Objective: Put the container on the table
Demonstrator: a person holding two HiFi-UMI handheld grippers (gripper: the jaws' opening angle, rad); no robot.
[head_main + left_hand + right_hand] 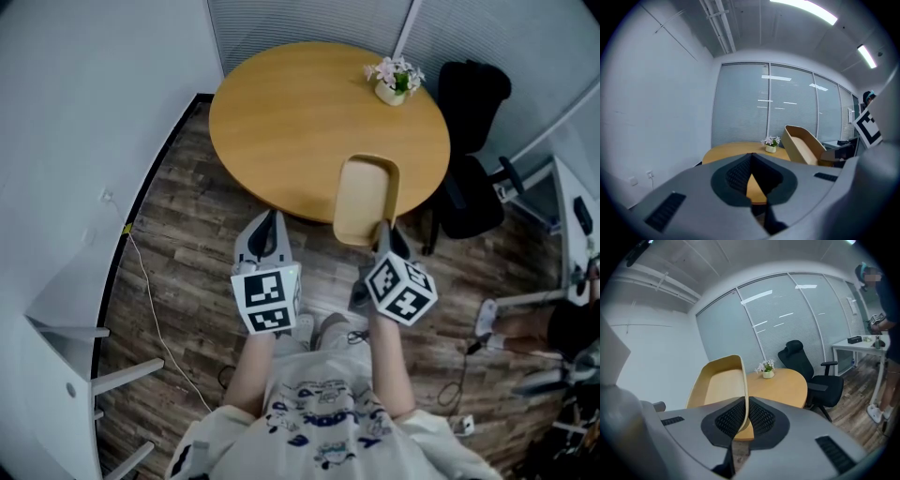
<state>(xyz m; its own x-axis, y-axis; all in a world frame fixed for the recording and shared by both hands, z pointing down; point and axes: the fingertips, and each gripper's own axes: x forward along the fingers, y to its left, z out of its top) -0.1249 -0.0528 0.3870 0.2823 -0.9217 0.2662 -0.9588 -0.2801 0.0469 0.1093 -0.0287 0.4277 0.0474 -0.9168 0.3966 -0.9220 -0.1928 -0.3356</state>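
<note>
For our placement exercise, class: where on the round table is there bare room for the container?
The table is bare from its near edge to the left rim; only the far right, by the flowerpot, is taken.

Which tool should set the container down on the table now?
Right. The right tool grips the container by its rim and holds it partly over the near edge of the table. The left tool is shut and holds nothing.
</note>
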